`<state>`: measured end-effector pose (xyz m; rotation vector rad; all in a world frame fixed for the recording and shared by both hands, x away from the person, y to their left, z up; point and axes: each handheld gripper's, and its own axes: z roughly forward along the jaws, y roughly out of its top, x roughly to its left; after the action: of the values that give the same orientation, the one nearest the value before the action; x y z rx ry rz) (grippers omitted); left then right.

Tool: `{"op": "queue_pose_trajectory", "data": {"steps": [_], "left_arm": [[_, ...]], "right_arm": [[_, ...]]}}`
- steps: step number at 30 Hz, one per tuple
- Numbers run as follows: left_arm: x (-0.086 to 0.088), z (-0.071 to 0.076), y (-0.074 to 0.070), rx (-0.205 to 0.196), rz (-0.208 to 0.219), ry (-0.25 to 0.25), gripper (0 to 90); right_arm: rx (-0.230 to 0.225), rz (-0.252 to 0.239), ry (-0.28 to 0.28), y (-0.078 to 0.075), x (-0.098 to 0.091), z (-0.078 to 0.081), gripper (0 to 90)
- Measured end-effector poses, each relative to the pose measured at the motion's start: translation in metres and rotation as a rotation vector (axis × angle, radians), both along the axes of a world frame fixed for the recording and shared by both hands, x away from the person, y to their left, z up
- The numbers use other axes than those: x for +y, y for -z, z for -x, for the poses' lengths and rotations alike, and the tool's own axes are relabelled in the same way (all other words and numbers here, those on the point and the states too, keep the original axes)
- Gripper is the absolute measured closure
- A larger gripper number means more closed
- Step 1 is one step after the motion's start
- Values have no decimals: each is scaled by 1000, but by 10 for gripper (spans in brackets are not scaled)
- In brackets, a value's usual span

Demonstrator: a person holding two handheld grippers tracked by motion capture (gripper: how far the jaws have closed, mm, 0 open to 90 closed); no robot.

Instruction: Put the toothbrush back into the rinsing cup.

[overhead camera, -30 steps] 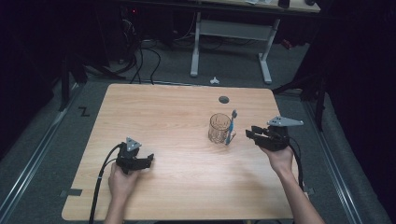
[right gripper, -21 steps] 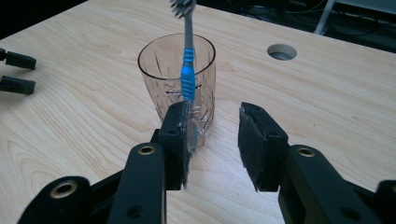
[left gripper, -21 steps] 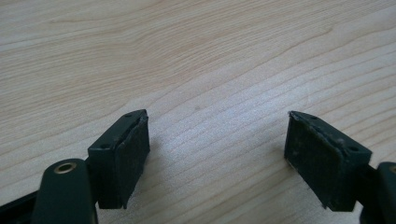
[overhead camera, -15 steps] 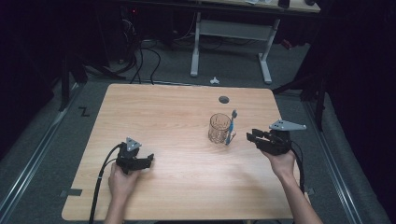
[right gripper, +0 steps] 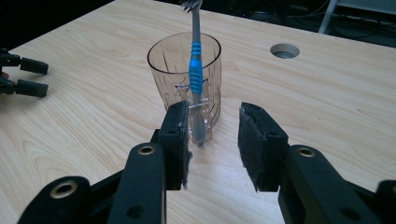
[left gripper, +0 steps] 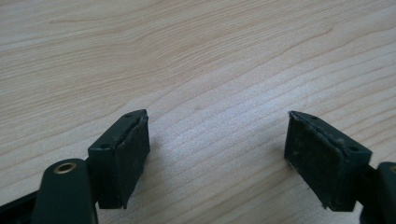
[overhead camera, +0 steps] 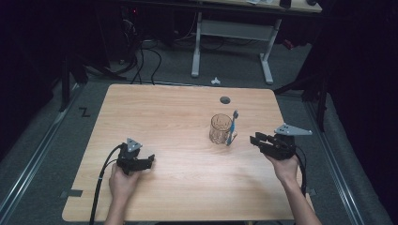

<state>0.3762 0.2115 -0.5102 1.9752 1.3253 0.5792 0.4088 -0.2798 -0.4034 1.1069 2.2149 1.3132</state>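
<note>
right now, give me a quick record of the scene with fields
surface: wooden table with a round hole
cup: clear tumbler, upright
toothbrush: blue and grey toothbrush leaning on the tumbler's outer wall, bristles up
right gripper: open, aimed at the toothbrush, close by, nothing held
left gripper: open, low over bare table, nothing between its jaws

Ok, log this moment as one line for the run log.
toothbrush: leaning against outside of clear cup | right gripper: open, beside them, nothing held | left gripper: open, over bare table

A wooden table (overhead camera: 169,117) (round hole (overhead camera: 225,100) near its far edge).
</note>
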Motion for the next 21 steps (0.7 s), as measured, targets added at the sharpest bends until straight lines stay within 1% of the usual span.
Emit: {"op": "queue_pose_trajectory", "data": {"steps": [12, 17, 21], "left_arm": [[0, 0, 0, 0, 0, -1, 226], [0, 0, 0, 0, 0, -1, 226], [0, 0, 0, 0, 0, -1, 226]], "right_arm": [[8, -17, 12, 6, -6, 5, 637], [15, -39, 15, 9, -9, 7, 637], [19, -44, 16, 12, -10, 8, 637]]}}
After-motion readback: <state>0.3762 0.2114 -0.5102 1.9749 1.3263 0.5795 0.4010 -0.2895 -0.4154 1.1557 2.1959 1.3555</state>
